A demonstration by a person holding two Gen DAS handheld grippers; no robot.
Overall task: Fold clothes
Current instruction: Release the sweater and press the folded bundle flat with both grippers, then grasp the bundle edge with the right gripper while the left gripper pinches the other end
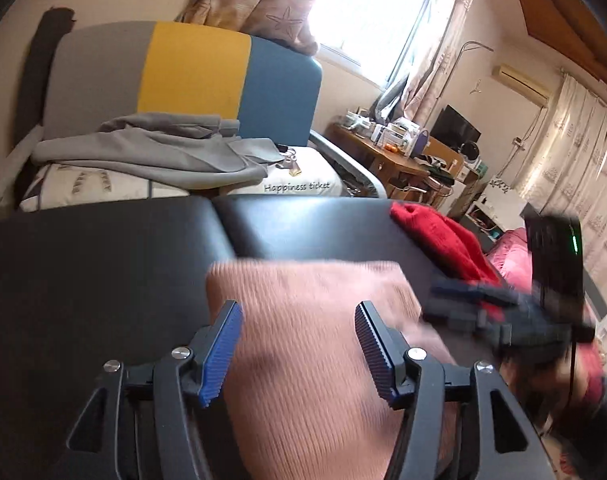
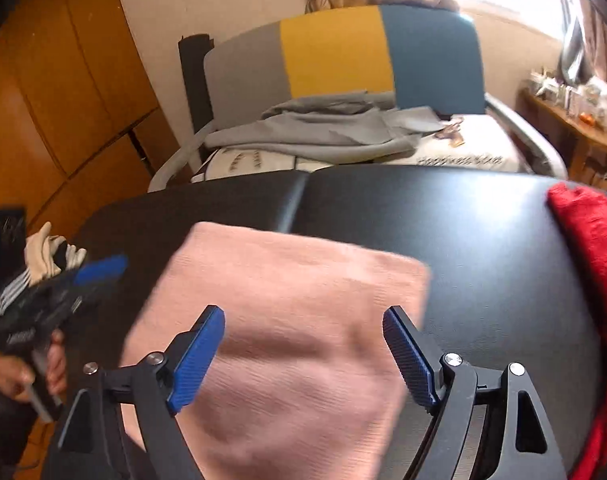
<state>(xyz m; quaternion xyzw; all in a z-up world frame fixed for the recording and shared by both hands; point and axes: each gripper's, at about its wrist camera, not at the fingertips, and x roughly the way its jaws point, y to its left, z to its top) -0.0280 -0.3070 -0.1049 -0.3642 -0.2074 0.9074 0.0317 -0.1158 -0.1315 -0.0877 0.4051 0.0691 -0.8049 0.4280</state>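
Your left tongs (image 1: 299,354) and right tongs (image 2: 303,360) both stand wide apart, gripping nothing, each poised over the pink garment (image 1: 323,360) that lies on the black worktop (image 1: 103,280). The pink garment (image 2: 287,340) is a ribbed knit, folded into a rough rectangle with a straight far edge and soft creases across its top; motion blur hides finer detail. It sits near the worktop's front, just ahead of the padded seam (image 2: 299,200) that divides the worktop. A red garment (image 1: 439,240) lies bunched at the worktop's right edge, close to the pink one; whether the two touch cannot be told. From the left camera, your right tongs (image 1: 471,300) appear blurred at the right, over the red fabric. From the right camera, your left tongs (image 2: 83,276) appear at the left, held in your hand (image 2: 39,372). Behind the worktop, a chair (image 1: 191,76) with grey, yellow and blue panels carries grey clothing (image 1: 155,152) on a printed cushion (image 1: 295,184).
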